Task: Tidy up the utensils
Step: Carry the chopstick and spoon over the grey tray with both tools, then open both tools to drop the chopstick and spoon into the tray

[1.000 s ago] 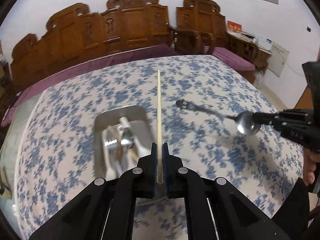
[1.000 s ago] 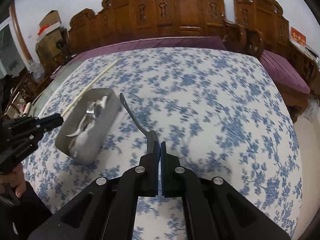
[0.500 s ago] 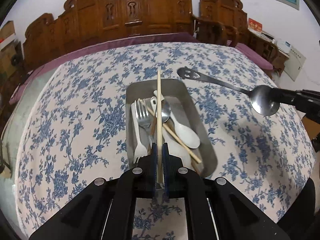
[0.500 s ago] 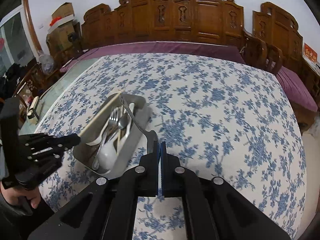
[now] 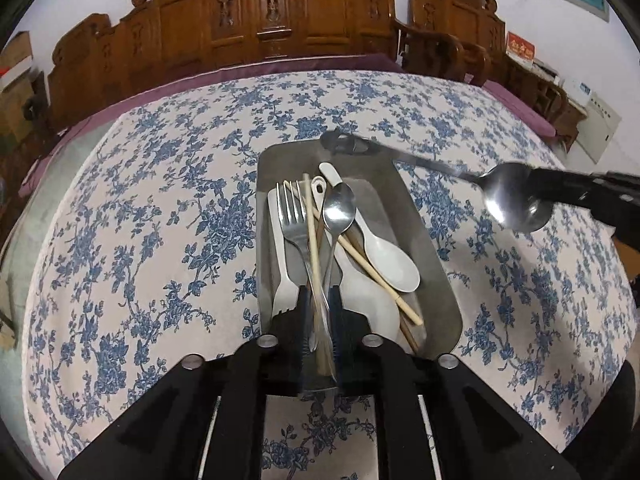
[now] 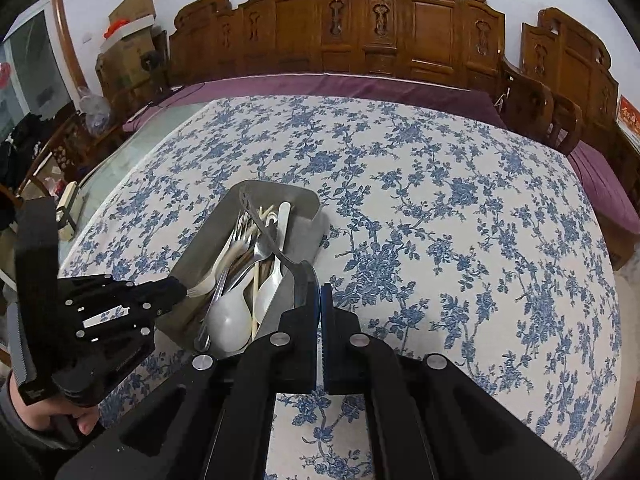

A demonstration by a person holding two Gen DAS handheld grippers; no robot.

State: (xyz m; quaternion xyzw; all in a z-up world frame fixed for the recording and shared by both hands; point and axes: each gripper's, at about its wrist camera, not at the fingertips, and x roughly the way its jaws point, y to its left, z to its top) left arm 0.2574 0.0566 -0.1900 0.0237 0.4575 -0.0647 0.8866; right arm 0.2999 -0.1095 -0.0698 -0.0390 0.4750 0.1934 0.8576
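Observation:
A steel tray (image 5: 440,276) sits on the flowered tablecloth and holds a fork (image 5: 294,220), a steel spoon (image 5: 339,210), white plastic spoons (image 5: 390,258) and chopsticks. My left gripper (image 5: 319,312) is low over the tray's near end, jaws slightly apart around a wooden chopstick (image 5: 313,248) that lies among the utensils. My right gripper (image 6: 320,300) is shut on the bowl of a large steel spoon (image 5: 514,202); its handle (image 6: 260,220) reaches over the tray (image 6: 308,204). The left gripper also shows in the right wrist view (image 6: 176,290).
The table (image 6: 460,200) carries a blue flowered cloth. Carved wooden chairs (image 6: 400,28) and a purple bench line the far side. Boxes and clutter stand at the far left (image 6: 124,40). A small white device (image 6: 68,208) lies at the table's left edge.
My left gripper has lowered the chopstick into the tray and its jaws have eased apart. My right gripper has carried the large spoon left, handle now over the tray.

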